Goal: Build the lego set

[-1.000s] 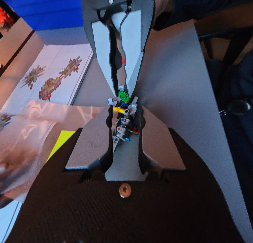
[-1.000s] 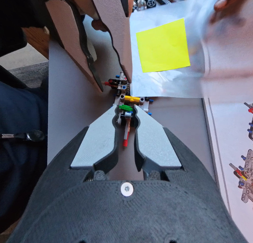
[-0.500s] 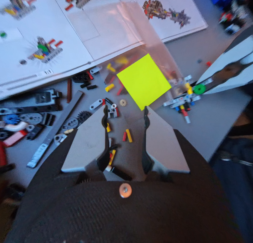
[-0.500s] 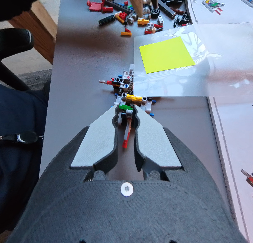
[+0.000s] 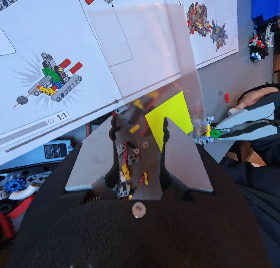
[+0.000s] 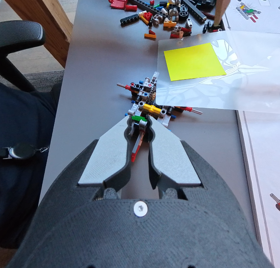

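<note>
My right gripper is shut on a small toy-brick assembly of grey beams, a yellow connector and a green gear, which rests on the grey table. It also shows at the right of the left wrist view, still clamped on the assembly. My left gripper is open and empty, hovering above loose small parts: a yellow pin, a grey connector and a red axle. A clear plastic sheet with a yellow square note lies just past its right fingertip.
An open instruction booklet covers the far table. A pile of loose bricks lies at the far end in the right wrist view. More parts, including a blue gear, lie at left. A chair armrest and a person's lap border the table. My right tips are about 20 centimetres from the red axle, my left tips only 5 centimetres. It turns up in the right wrist view as well.
My left gripper let go of the assembly, opened wide and swung away to the loose parts beside the booklet. My right gripper kept its hold and stayed put.
</note>
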The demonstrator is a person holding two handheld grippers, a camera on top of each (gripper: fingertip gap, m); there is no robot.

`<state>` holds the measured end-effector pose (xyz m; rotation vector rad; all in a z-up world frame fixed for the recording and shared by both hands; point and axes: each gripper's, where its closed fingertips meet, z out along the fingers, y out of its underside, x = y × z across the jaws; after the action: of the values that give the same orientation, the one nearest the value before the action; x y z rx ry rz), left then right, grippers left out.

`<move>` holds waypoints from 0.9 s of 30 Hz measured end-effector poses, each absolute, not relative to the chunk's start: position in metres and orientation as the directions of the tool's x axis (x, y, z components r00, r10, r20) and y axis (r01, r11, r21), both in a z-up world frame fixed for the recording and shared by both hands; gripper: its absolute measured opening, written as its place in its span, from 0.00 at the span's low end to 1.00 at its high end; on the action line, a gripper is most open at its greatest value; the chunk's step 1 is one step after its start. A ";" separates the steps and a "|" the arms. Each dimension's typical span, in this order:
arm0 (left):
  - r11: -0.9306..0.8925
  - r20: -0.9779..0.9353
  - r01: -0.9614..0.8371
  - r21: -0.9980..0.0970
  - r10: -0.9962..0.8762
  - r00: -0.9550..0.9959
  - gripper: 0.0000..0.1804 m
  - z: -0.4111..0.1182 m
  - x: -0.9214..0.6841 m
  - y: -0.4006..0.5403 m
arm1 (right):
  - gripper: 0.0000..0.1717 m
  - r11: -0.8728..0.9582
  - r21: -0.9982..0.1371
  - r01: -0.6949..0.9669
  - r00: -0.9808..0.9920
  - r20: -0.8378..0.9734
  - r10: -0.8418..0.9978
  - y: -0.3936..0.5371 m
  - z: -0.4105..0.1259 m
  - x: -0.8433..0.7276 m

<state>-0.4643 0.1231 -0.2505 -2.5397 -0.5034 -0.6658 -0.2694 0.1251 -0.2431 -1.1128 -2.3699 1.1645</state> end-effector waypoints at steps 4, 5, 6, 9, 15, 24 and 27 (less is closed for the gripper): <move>-0.836 0.601 0.469 -0.284 0.225 0.767 0.23 -0.254 -0.454 0.129 | 0.10 0.378 -0.767 0.518 -0.670 -0.089 0.737 0.124 -0.243 -0.269; -0.843 0.617 0.467 -0.266 0.223 0.755 0.18 -0.257 -0.451 0.128 | 0.10 0.380 -0.768 0.516 -0.671 -0.087 0.736 0.124 -0.243 -0.268; -0.850 0.631 0.464 -0.250 0.221 0.744 0.14 -0.259 -0.448 0.126 | 0.10 0.381 -0.768 0.515 -0.671 -0.085 0.736 0.124 -0.243 -0.268; -0.856 0.655 0.463 -0.228 0.217 0.724 0.07 -0.266 -0.442 0.123 | 0.09 0.383 -0.768 0.513 -0.673 -0.084 0.735 0.124 -0.243 -0.268; -0.838 0.682 0.449 -0.311 0.132 0.720 0.00 -0.249 -0.435 0.129 | 0.09 0.364 -0.775 0.517 -0.677 -0.110 0.727 0.122 -0.244 -0.268; -0.719 0.604 0.350 -0.600 -0.122 0.788 0.00 -0.112 -0.418 0.175 | 0.09 0.353 -0.784 0.511 -0.683 -0.121 0.720 0.122 -0.245 -0.268; -0.680 0.557 0.291 -0.673 -0.208 0.804 0.00 -0.065 -0.399 0.205 | 0.10 0.352 -0.790 0.503 -0.688 -0.119 0.716 0.120 -0.245 -0.267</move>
<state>-0.3985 0.2051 -0.0654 -2.1805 -0.0607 -0.7904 -0.2669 0.1196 -0.2455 -1.0928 -2.3682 1.2488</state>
